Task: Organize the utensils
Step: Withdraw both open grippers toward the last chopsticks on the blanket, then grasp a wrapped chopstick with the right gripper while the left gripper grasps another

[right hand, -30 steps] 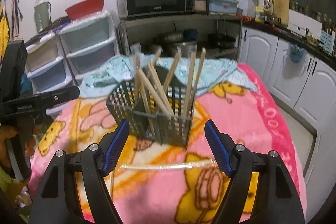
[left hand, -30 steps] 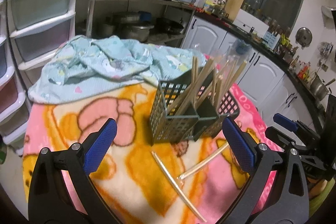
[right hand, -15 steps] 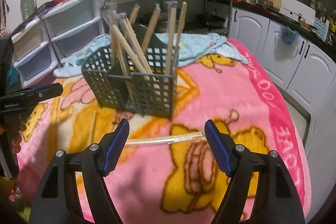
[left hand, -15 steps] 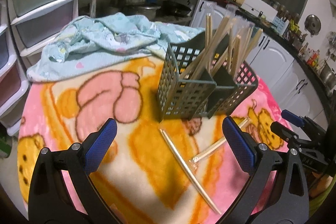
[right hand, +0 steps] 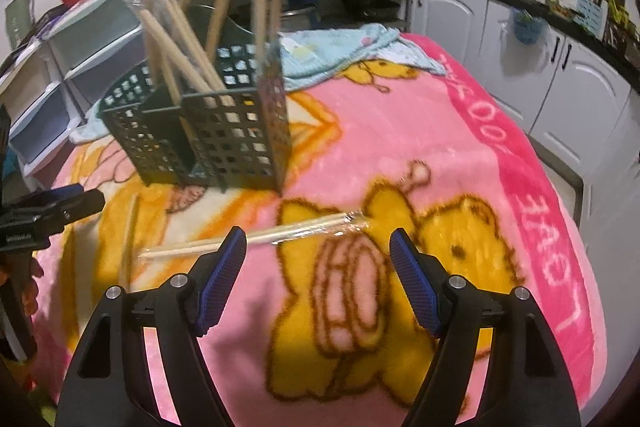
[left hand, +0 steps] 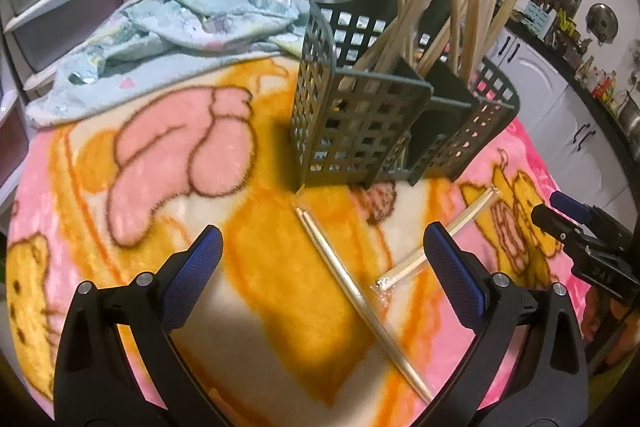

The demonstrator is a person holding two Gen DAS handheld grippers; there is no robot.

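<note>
Left wrist view: both grippers have dropped in low over the blanket [left hand: 168, 155] across the last second, and the picture is much tighter now. The left gripper [left hand: 322, 269] is spread wide with nothing in it, and one wrapped pair of chopsticks [left hand: 360, 297] now lies right between its fingers, running diagonally toward the camera. A second wrapped pair [left hand: 440, 239] lies just beside it, slanting off toward the right gripper [left hand: 560, 217] at the edge of frame.

Over on the right wrist camera, the right gripper [right hand: 318, 277] is also wide and empty, and it has closed in on that second pair [right hand: 256, 237], which sits just ahead of its fingertips. The slotted basket [right hand: 224, 139] stands upright behind, already bristling with chopsticks.

So the approach looks nearly finished: each gripper seems lined up on one of the two loose pairs, and closing on them looks like the next call.
</note>
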